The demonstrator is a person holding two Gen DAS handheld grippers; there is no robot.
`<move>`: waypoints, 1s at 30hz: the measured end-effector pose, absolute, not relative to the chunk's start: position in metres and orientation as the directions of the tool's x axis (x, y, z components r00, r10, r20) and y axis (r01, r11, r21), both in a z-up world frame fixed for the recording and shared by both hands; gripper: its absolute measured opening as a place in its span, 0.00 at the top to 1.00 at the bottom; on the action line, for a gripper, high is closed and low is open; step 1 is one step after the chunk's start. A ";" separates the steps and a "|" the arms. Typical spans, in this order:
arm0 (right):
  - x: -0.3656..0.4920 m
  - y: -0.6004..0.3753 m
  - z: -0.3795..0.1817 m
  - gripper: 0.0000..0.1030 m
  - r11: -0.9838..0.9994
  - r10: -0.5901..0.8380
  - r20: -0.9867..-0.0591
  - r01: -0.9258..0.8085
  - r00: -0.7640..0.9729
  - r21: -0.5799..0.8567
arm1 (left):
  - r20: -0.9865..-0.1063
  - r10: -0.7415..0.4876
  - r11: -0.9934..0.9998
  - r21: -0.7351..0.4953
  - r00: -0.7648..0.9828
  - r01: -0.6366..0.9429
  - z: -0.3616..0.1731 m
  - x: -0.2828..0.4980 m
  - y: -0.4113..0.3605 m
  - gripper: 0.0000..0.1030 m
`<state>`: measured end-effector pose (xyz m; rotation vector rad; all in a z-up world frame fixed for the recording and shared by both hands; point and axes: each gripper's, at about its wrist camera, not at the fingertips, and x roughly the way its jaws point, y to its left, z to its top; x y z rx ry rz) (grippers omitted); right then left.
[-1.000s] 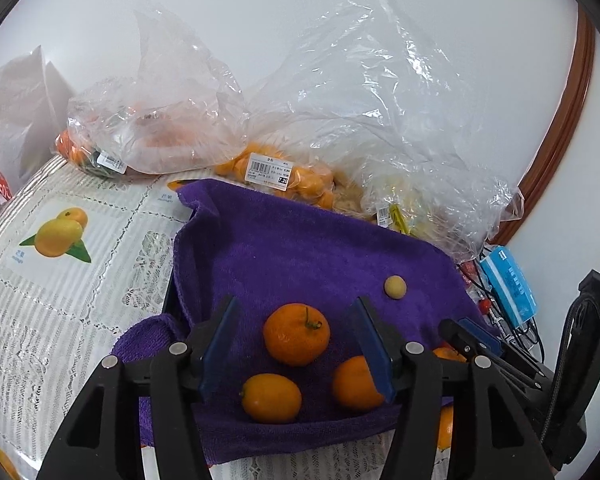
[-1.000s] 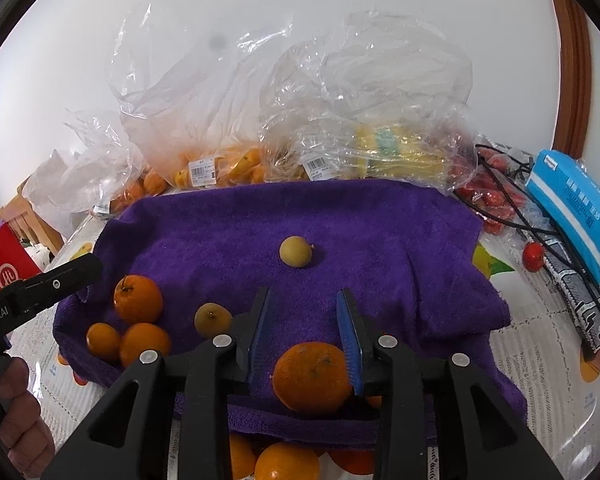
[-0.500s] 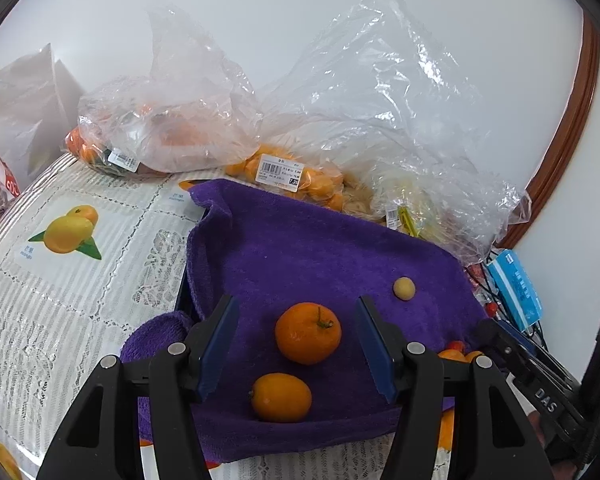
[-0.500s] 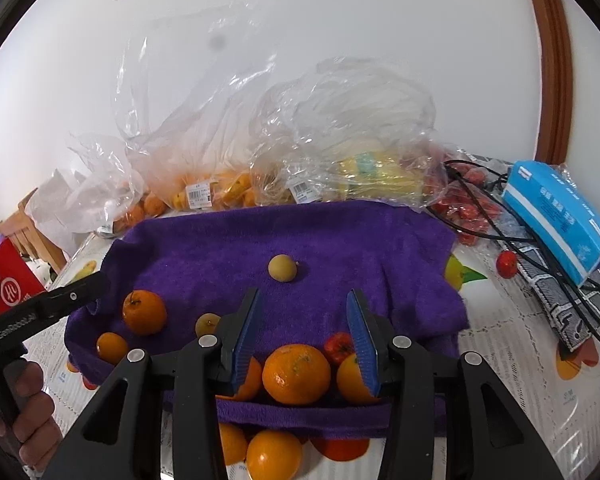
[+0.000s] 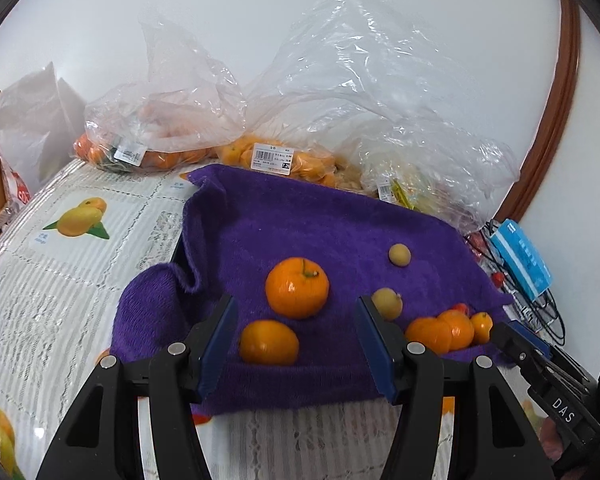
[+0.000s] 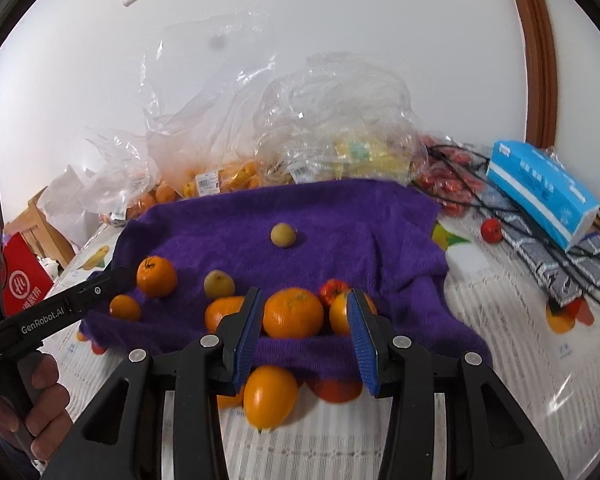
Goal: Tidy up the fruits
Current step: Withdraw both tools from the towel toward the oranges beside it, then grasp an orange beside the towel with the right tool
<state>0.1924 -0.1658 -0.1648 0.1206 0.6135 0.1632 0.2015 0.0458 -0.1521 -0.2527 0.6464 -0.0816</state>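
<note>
Right claw (image 6: 302, 334) is spread wide and empty, hovering over the orange (image 6: 293, 313) at the towel's (image 6: 360, 216) front edge; left claw (image 5: 296, 346) is apart too. I'd drop straight down and squeeze gently so its neighbours don't roll off.

"GenRobot.AI" on left gripper (image 6: 66, 308); "DAS" on right gripper (image 5: 556, 408); price label (image 5: 271, 159) perhaps "7.2".

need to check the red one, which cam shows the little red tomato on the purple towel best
The right wrist view. The red tomato sits in the open there on the purple towel, just behind two oranges and ahead of the open right hand-held gripper. The left wrist view shows only a red sliver peeking over the orange cluster.
</note>
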 end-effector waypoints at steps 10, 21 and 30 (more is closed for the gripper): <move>0.175 -0.155 -0.181 0.59 0.982 0.188 -0.603 -0.136 0.776 0.130 | -0.580 -0.132 0.974 -0.227 0.804 -0.004 -0.155 0.182 0.042 0.44; 0.172 -0.148 -0.194 0.61 0.981 0.192 -0.664 -0.139 0.722 0.133 | -0.583 -0.143 0.970 -0.242 0.800 -0.003 -0.155 0.174 0.042 0.44; 0.181 -0.140 -0.202 0.68 0.990 0.136 -0.716 -0.116 0.684 0.078 | -0.584 -0.140 0.972 -0.236 0.800 -0.002 -0.156 0.175 0.041 0.43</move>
